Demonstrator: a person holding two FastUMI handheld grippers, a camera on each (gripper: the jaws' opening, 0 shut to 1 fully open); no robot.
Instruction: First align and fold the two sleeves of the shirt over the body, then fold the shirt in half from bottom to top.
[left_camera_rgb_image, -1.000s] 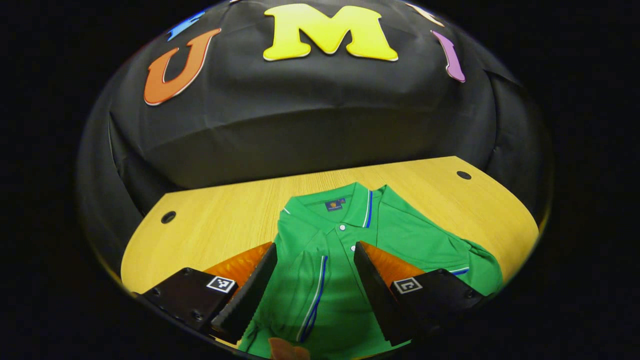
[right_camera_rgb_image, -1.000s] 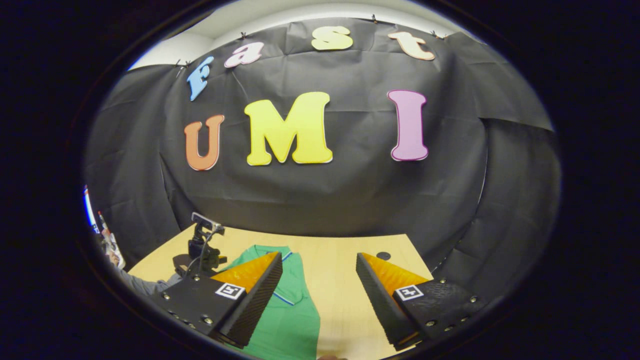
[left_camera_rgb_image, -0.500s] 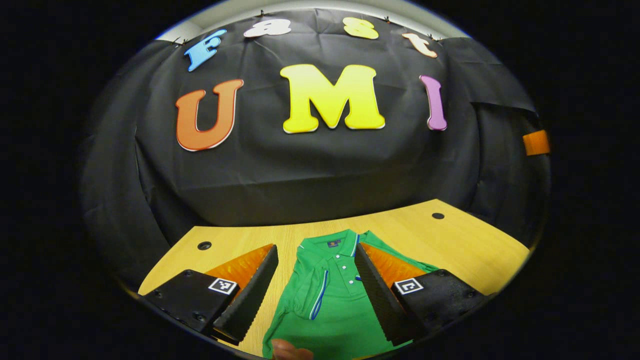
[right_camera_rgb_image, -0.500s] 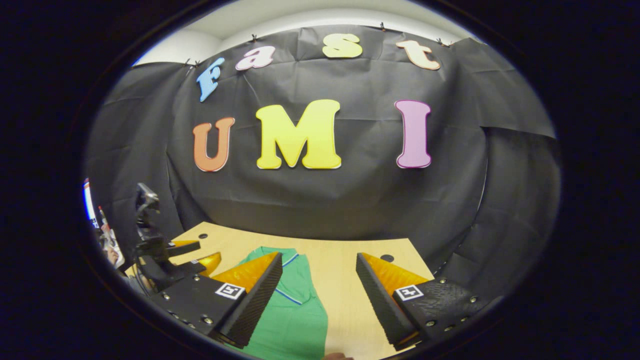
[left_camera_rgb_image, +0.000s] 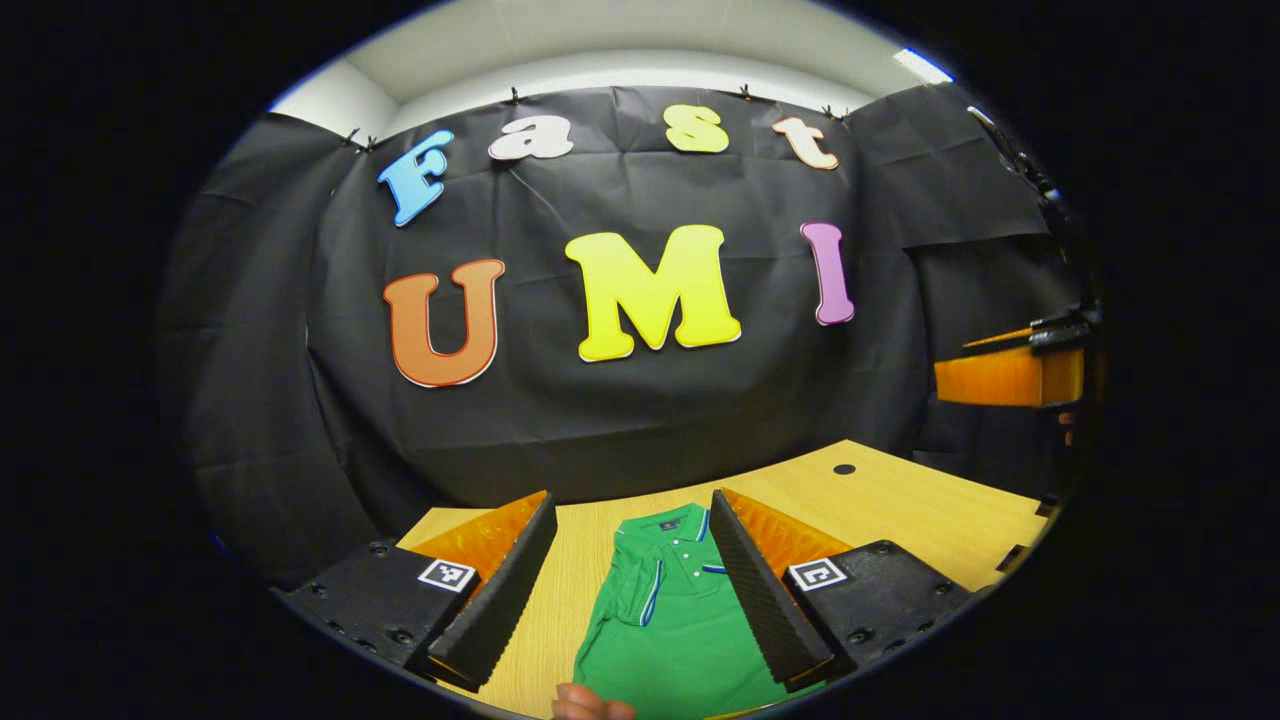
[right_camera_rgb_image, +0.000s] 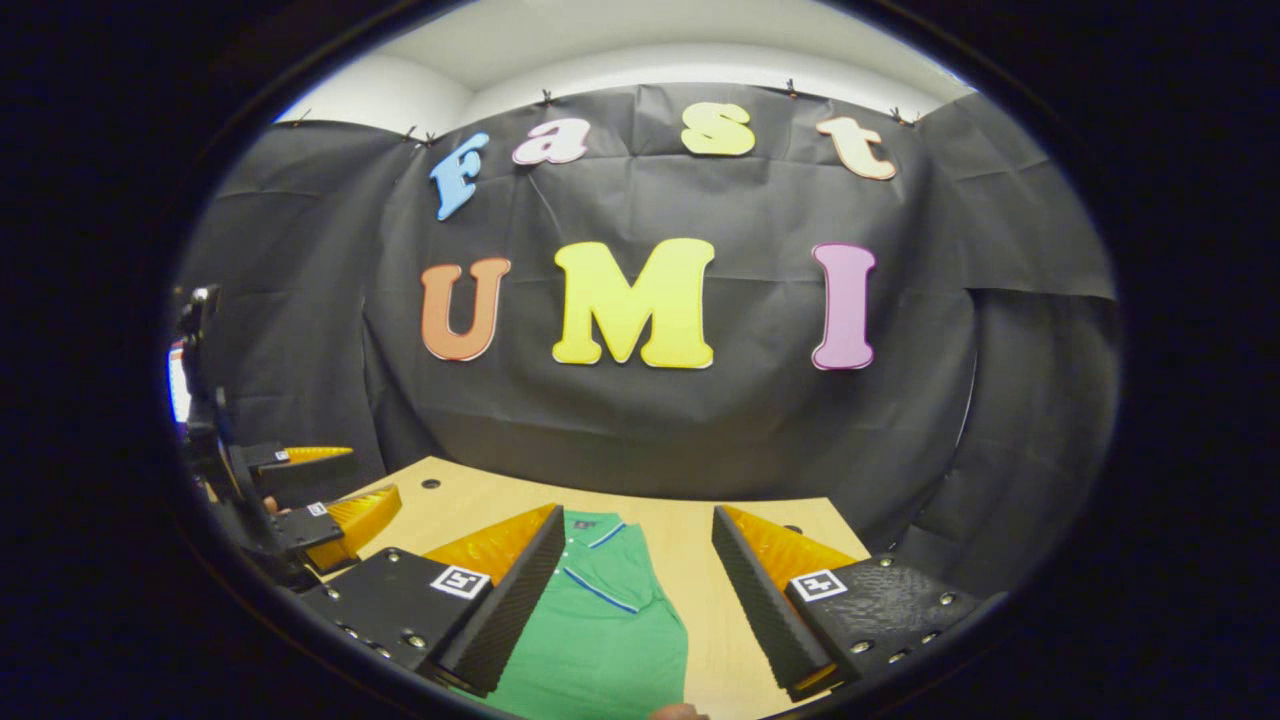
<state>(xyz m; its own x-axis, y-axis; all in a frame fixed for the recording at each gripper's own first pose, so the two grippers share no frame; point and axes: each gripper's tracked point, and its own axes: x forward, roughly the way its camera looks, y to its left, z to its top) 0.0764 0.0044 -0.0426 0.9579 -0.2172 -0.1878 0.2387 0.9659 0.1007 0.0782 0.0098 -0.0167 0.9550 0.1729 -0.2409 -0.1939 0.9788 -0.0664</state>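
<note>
A green polo shirt (left_camera_rgb_image: 668, 625) lies flat on the wooden table (left_camera_rgb_image: 905, 510), collar toward the wall. One sleeve with blue-white trim is folded over its chest. My left gripper (left_camera_rgb_image: 632, 500) hovers well above and short of the shirt, open, with nothing between its fingers. In the right gripper view the shirt (right_camera_rgb_image: 600, 630) lies low and left of centre, a trim line crossing it. My right gripper (right_camera_rgb_image: 640, 512) is open and holds nothing, also raised off the cloth. Each gripper also appears off to the side in the other's view: the right gripper (left_camera_rgb_image: 955, 355) and the left gripper (right_camera_rgb_image: 350, 480).
A fingertip of a hand (left_camera_rgb_image: 590, 706) pokes in at the bottom edge. The table has small round holes (left_camera_rgb_image: 845, 469) near its back corners. Bare wood lies to either side of the shirt, and the black cloth wall stands close behind the table.
Both grippers have lifted and pulled back from the shirt, which now looks smaller and lower. Each gripper has come into the other's view at the side.
</note>
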